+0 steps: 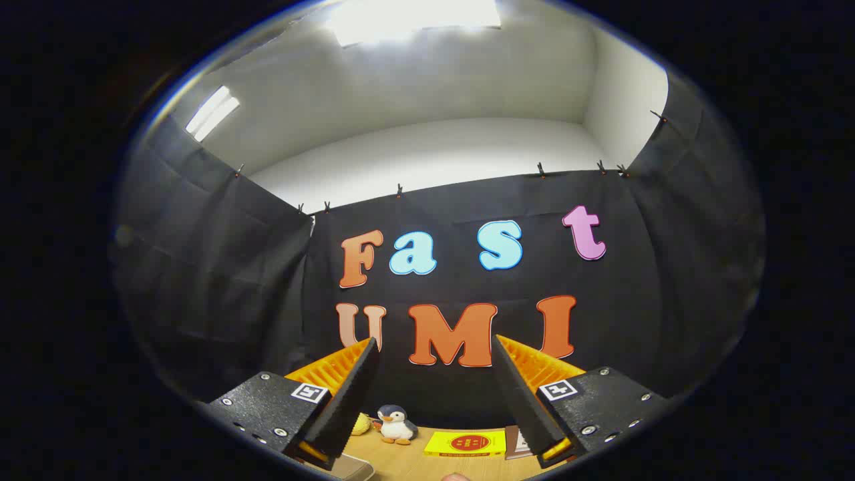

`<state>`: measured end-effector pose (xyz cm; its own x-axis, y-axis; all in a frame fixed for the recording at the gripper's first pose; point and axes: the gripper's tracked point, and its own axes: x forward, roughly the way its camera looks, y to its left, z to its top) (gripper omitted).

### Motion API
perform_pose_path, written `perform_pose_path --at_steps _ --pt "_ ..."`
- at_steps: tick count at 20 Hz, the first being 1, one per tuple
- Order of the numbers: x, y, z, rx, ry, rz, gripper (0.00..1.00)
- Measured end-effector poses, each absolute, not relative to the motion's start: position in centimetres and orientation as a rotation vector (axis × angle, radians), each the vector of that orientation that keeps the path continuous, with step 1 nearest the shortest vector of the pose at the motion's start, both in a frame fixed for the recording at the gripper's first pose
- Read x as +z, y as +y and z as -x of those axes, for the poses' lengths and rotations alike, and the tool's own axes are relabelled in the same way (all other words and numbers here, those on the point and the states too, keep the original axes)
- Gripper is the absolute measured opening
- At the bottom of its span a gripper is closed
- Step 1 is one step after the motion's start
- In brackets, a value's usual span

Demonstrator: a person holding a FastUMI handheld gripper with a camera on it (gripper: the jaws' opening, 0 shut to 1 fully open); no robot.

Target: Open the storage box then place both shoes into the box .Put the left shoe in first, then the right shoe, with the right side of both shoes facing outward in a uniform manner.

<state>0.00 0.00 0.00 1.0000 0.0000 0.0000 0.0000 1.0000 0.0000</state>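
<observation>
Gripper [434, 394] tilted upward, fingers spread wide apart, nothing between them. Beyond the fingers hangs the booth's black cloth wall [214, 280], with a white wall above it. Low between the fingers, a strip of wooden bench [414, 461]. On it, at the far edge by the cloth: a small penguin toy [396, 425], a yellow soft thing [361, 423] just left of it, a flat yellow box [465, 443] to its right, then a brownish card [514, 442]. Cannot tell where the shoes or the storage box are.

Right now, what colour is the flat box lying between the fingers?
Yellow with a red mark on top, the flat box shows clearest in the gripper view; gripper open.
</observation>
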Motion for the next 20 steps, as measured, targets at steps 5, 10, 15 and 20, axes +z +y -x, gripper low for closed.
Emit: perform_pose_path --at_steps 5,10,15,20 --pt "-0.9 0.6 0.3 0.04 0.025 0.009 0.99" --pt "-1.0 1.6 0.3 0.071 0.014 0.013 0.99" --pt "-1.4 2.1 0.3 0.086 0.017 0.015 0.99" --pt "-3.4 2.6 0.5 0.101 0.048 0.056 0.99"
